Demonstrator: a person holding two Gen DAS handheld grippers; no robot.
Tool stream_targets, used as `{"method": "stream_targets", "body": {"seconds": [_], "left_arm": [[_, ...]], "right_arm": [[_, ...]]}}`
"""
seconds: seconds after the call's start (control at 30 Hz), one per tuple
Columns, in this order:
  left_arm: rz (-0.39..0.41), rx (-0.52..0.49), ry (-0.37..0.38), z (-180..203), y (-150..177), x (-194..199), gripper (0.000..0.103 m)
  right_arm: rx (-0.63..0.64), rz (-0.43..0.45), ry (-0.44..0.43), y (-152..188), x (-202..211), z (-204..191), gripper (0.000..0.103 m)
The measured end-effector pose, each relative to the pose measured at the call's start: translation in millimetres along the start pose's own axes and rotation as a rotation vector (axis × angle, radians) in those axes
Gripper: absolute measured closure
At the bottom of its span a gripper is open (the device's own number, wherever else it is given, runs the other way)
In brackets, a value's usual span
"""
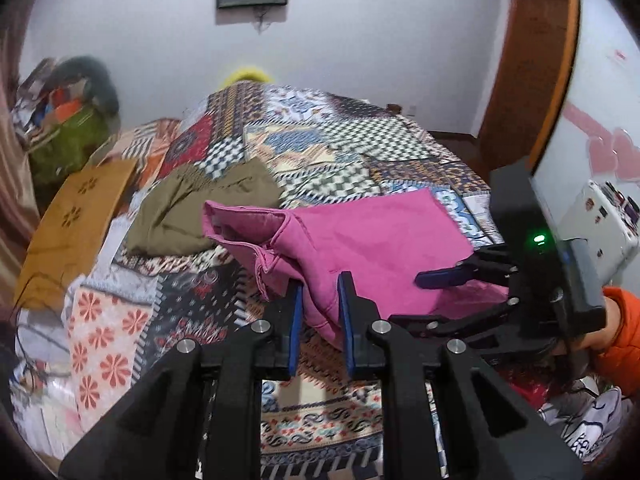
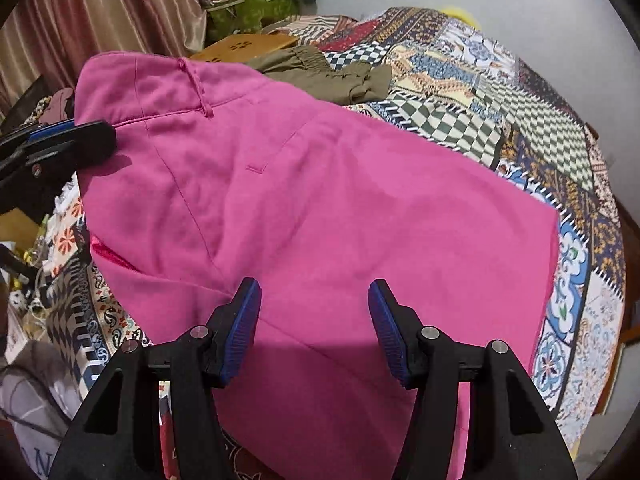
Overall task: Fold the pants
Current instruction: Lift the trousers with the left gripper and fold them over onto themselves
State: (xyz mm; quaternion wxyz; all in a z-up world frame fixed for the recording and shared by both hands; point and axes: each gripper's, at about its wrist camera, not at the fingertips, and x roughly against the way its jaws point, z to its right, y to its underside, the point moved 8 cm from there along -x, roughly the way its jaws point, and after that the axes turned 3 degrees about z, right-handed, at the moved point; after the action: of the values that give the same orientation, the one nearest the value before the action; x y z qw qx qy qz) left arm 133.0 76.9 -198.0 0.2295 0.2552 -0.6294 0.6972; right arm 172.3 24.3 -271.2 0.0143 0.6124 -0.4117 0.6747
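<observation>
We are gripping the pants point(image 1: 360, 240) with the left gripper point(image 1: 319, 300), right gripper point(image 2: 314, 320) gaping at 6 o'clock, folding barely begun.

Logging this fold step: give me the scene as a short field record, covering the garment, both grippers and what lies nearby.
garment: pink pants, partly lifted over the patchwork bedspread
left gripper: fingers closed on a bunched fold of the pink pants
right gripper: jaws open, above the pink fabric, holding nothing
waistband end: raised, belt loop visible in the right wrist view
nearby garment: olive pants lying on the bedspread beyond the pink pair
other: wooden board at the bed's left side
</observation>
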Motion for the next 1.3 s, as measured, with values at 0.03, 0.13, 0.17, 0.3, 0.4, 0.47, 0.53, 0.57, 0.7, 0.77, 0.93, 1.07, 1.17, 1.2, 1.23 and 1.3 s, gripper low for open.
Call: {"method": "stream_targets", "body": {"seconds": [0.03,0.13,0.17,0.3,0.4,0.47,0.53,0.57,0.7,0.77,0.93,1.07,1.17,1.2,1.23,1.3], "left_arm": [[0.006,-0.008,0.01,3.6,-3.1,0.9,0.086],[0.016,-0.049,0.031,17.4,-11.8,1.9,0.086],[0.017,-0.055,0.046,22.4,-14.5,2.2,0.086],[0.02,-0.088,0.076,38.7,-21.6,2.8,0.087],[0.019,-0.118,0.073,46.7,-23.6,2.7,0.087],[0.015,-0.132,0.065,49.6,-23.1,2.3,0.087],[0.011,-0.144,0.061,52.0,-23.5,1.6,0.087],[0.009,-0.147,0.061,53.0,-24.5,1.5,0.088],[0.001,-0.171,0.066,61.2,-27.9,0.3,0.087],[-0.002,-0.188,0.069,67.2,-29.2,-1.2,0.088],[-0.011,-0.231,0.09,87.9,-29.6,-5.6,0.088],[-0.033,-0.247,0.122,103.8,-29.3,-11.1,0.088],[-0.052,-0.246,0.15,113.8,-29.0,-15.0,0.089],[-0.058,-0.248,0.157,117.2,-28.4,-16.5,0.089],[-0.062,-0.249,0.162,119.3,-27.9,-17.0,0.089],[-0.07,-0.254,0.178,124.9,-27.0,-20.0,0.089]], "right_arm": [[-0.002,0.0,-0.005,0.3,0.3,-0.2,0.05],[-0.011,0.011,-0.014,2.0,0.2,-0.6,0.05],[-0.015,0.014,-0.015,0.5,0.0,-1.2,0.05],[-0.017,0.023,-0.022,-0.2,0.7,-1.7,0.05],[-0.052,0.029,-0.051,0.5,5.5,2.6,0.05],[-0.084,0.046,-0.061,2.2,13.4,8.9,0.05],[-0.107,0.071,-0.049,6.9,26.3,19.4,0.05],[-0.12,0.081,-0.04,10.5,32.8,25.7,0.05],[-0.191,0.104,0.035,35.7,56.4,61.6,0.05],[-0.227,0.1,0.068,50.6,63.3,77.2,0.05],[-0.299,0.095,0.094,82.2,67.6,97.9,0.05],[-0.309,0.107,0.079,91.4,66.0,97.1,0.05],[-0.311,0.114,0.073,90.6,66.8,97.2,0.05],[-0.313,0.116,0.07,91.1,66.6,97.3,0.05],[-0.317,0.119,0.065,91.3,66.5,97.0,0.05],[-0.326,0.122,0.056,91.8,66.8,98.1,0.05]]}}
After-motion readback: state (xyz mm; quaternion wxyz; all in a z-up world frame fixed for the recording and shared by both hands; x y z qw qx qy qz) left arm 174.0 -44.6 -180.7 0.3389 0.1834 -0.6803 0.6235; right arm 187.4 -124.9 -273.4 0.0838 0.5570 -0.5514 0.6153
